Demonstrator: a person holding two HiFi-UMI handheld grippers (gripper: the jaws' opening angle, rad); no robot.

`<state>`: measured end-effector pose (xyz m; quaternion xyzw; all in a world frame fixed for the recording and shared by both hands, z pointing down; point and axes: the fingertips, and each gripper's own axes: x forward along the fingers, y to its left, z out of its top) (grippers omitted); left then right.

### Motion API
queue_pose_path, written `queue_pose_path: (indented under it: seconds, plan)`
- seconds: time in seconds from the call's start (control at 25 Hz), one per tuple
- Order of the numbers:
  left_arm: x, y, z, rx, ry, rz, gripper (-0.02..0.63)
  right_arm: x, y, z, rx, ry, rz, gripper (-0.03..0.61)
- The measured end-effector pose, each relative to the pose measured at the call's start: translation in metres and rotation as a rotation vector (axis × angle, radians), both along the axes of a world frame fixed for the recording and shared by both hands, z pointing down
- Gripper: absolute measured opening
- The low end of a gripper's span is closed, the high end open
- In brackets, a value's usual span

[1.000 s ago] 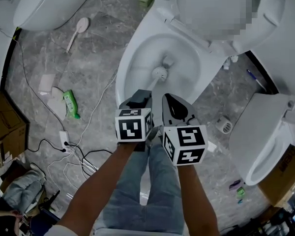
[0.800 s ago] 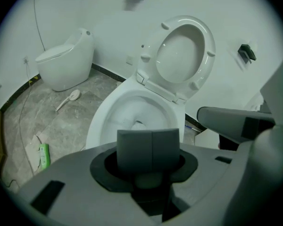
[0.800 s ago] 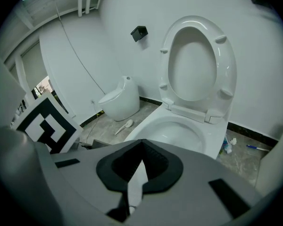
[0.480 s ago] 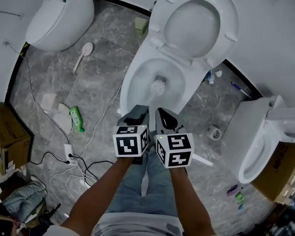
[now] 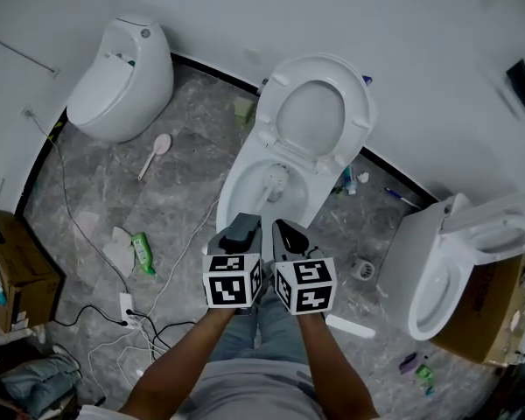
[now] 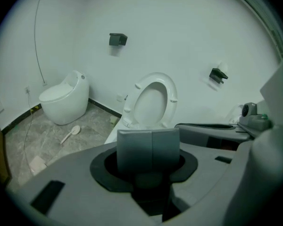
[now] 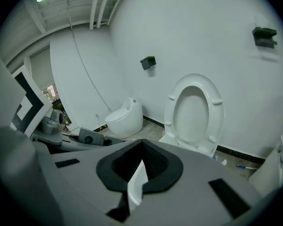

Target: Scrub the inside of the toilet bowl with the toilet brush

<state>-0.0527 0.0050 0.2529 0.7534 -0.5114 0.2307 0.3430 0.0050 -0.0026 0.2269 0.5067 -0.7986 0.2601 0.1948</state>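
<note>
The white toilet (image 5: 234,182) stands open with its lid (image 5: 313,116) raised against the wall. The toilet brush head (image 5: 277,176) rests inside the bowl, and its handle slants back toward my grippers. Both grippers hover side by side over the bowl's front rim. My left gripper (image 5: 243,227) is shut, and in the left gripper view (image 6: 152,147) its pads meet with nothing between them. My right gripper (image 5: 284,232) is shut on a white strip (image 7: 136,185), which looks like the brush handle. The bowl is hidden below the jaws in both gripper views, where only the lid (image 7: 194,112) shows.
A second toilet (image 5: 122,77) sits at the back left and a third (image 5: 446,261) at the right. On the stone floor lie a hand brush (image 5: 153,153), a green bottle (image 5: 143,254), cables (image 5: 136,309) and a white stick (image 5: 350,326). A cardboard box (image 5: 9,269) stands far left.
The head view has pulled up and back, so the toilet looks smaller and more of the room shows. The grippers stay together at the front rim, and the brush head stays in the bowl.
</note>
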Motion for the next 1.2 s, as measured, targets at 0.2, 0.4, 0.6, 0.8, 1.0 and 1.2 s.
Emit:
queue_pose_path:
  seconds: [0.2,0.4,0.6,0.8,1.0,1.2]
  plan:
    - [0.004,0.012,-0.058,0.084,-0.02,0.044,0.156,-0.002,0.009,-0.053,0.057,0.008,-0.032,-0.002]
    - [0.002,0.015,-0.103,0.162,-0.039,0.046,0.156,-0.004,0.016,-0.099,0.11,0.015,-0.048,-0.002]
    - [0.003,0.013,-0.13,0.207,-0.035,0.059,0.156,0.003,0.015,-0.131,0.169,0.039,-0.043,-0.002]
    - [0.005,0.011,-0.149,0.244,-0.028,0.072,0.156,0.001,0.017,-0.145,0.186,0.049,-0.047,-0.002]
    - [0.002,0.01,-0.155,0.258,-0.02,0.084,0.156,-0.007,0.017,-0.151,0.209,0.049,-0.048,-0.002]
    - [-0.001,0.006,-0.158,0.264,-0.013,0.089,0.156,-0.01,0.013,-0.154,0.22,0.058,-0.047,-0.002]
